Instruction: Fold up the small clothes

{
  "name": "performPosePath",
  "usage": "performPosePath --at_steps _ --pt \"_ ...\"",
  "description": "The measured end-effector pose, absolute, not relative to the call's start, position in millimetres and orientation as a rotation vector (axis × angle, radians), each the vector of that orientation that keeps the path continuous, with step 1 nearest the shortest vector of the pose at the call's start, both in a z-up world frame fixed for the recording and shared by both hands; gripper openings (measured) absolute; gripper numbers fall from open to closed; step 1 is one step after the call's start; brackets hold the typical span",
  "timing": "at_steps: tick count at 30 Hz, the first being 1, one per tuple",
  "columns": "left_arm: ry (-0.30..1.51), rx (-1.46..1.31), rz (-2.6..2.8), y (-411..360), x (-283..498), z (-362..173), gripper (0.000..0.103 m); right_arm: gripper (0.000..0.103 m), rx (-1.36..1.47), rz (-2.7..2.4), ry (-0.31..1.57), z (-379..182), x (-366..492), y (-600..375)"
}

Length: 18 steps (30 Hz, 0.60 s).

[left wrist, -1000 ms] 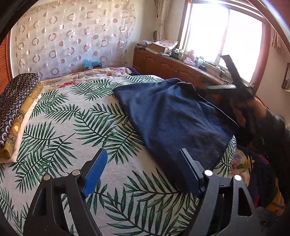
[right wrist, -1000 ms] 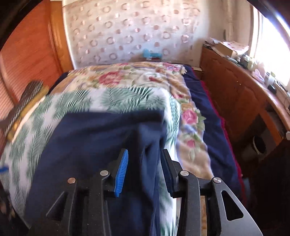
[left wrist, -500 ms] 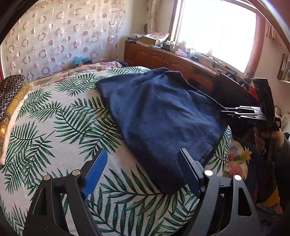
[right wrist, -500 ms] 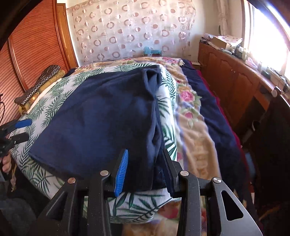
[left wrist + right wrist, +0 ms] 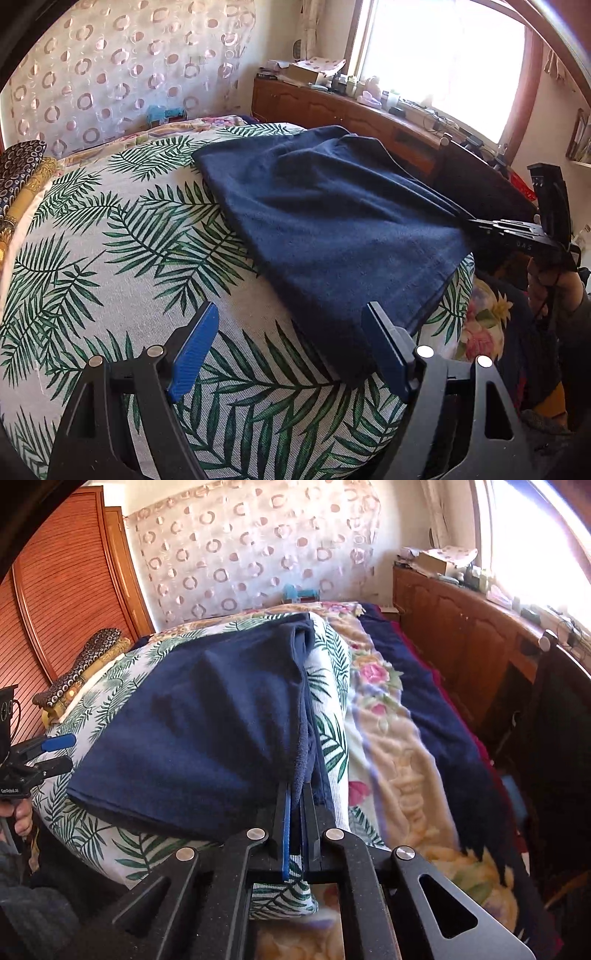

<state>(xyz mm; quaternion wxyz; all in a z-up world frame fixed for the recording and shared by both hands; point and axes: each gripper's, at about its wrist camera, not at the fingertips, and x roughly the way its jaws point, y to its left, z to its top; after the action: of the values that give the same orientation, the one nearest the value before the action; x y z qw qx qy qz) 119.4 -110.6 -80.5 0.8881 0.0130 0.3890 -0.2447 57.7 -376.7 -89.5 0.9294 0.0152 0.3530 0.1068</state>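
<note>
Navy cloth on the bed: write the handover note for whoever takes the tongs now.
Right tongs: just closed, shut on the navy cloth's near right corner.
Left tongs: open, empty, over the leaf-print cover just short of the cloth's near left corner.
Cloth: spread on the cover, its right edge doubled over.
Done: one corner gripped.
Left: grip the left corner, then fold.

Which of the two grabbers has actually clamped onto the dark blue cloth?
The right gripper: its jaws have just been closing and now pinch the navy garment's near corner. The left gripper stands wide open over the leaf-print bedspread, holding nothing.
</note>
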Motion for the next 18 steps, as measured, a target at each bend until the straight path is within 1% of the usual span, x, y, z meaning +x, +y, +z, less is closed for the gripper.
performPosePath --at_steps 7,8,9,13,15,16,17,18 --pt "0.814 0.031 -0.505 -112.1 117.3 -82.0 0.08 0.004 0.011 0.185 0.687 -79.5 51.0 -367.0" --pt "0.815 0.032 -0.506 -112.4 116.6 -82.5 0.08 0.006 0.003 0.177 0.678 -77.3 48.2 -366.6" --pt "0.816 0.033 -0.505 -112.5 117.1 -82.5 0.08 0.009 -0.008 0.164 0.664 -73.2 45.9 -364.4" --pt "0.822 0.035 -0.508 -112.7 115.8 -84.9 0.08 0.017 -0.04 0.145 0.61 -64.8 38.5 -356.4" --pt "0.823 0.036 -0.52 -112.7 113.4 -85.4 0.08 0.03 -0.048 0.156 0.591 -61.1 34.9 -349.7" --pt "0.822 0.036 -0.53 -113.0 112.7 -85.5 0.08 0.031 -0.048 0.169 0.584 -61.7 33.5 -346.2" --pt "0.821 0.035 -0.543 -113.4 110.9 -85.7 0.077 0.034 -0.046 0.184 0.576 -61.8 32.4 -342.9" --pt "0.817 0.031 -0.558 -113.7 108.9 -85.7 0.074 0.038 -0.047 0.198 0.572 -61.9 31.1 -338.3"
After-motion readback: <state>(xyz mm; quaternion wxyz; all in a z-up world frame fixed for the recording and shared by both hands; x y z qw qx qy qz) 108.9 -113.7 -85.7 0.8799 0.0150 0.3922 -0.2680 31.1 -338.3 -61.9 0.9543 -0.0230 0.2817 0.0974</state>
